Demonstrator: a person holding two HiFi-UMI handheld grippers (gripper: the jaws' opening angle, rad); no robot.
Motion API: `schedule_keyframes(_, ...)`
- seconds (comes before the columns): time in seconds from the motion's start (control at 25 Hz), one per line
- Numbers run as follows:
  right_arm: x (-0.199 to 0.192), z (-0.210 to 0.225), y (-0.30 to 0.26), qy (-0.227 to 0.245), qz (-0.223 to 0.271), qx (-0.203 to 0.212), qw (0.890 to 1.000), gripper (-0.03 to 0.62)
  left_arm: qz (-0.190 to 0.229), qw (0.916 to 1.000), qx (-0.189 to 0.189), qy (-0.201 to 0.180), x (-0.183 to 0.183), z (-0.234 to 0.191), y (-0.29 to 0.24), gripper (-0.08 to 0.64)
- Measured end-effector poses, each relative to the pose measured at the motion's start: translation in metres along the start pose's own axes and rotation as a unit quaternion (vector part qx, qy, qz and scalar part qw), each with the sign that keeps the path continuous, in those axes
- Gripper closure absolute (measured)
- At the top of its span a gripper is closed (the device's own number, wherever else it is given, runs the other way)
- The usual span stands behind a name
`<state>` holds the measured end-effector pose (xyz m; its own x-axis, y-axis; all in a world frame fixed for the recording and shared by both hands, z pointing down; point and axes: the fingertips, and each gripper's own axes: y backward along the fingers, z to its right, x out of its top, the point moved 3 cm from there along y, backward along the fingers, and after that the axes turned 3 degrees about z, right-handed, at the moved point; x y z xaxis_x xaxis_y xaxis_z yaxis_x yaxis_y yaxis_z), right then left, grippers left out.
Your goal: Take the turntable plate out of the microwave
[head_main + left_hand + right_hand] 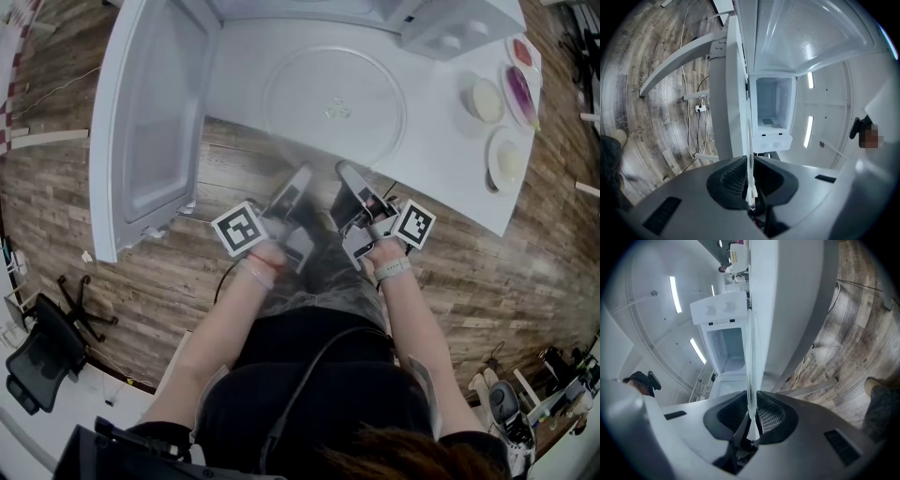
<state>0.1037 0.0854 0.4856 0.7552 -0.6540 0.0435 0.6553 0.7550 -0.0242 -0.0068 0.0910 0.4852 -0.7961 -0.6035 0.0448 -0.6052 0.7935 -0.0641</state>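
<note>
My left claw point(302, 176) and right claw point(347, 173) both clamp the turntable plate's point(333, 94) near rim — it looks already out of the microwave point(719, 310), with only setting it down left.

Clear turntable plate point(335, 103), white microwave point(150, 122), brown wood-grain floor point(525, 272).

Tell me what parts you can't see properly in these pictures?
- Microwave body: mostly cut off by the head view's top edge.
- Turntable plate near rim: blurred in the head view, partly under the fingers.
- Its face in both gripper views: seen edge-on only.
- Food on the small plates: too small to name.
</note>
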Motion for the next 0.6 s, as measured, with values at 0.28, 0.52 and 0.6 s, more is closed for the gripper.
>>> schedule_keyframes(0.28,-0.004,0.002,0.007,-0.009,-0.007,-0.005,1.0,0.517,0.011,0.9999,-0.001,0.01,0.006,-0.001,-0.008,0.517)
schedule_keyframes(0.52,-0.005,0.005,0.005,-0.016,0.005,-0.016,1.0,0.52,0.019,0.9997,-0.005,0.015,0.01,-0.001,-0.013,0.517)
schedule_keyframes(0.6,-0.004,0.005,0.004,-0.015,0.007,-0.019,1.0,0.534,0.023,0.9997,-0.003,0.013,0.011,-0.001,-0.014,0.517)
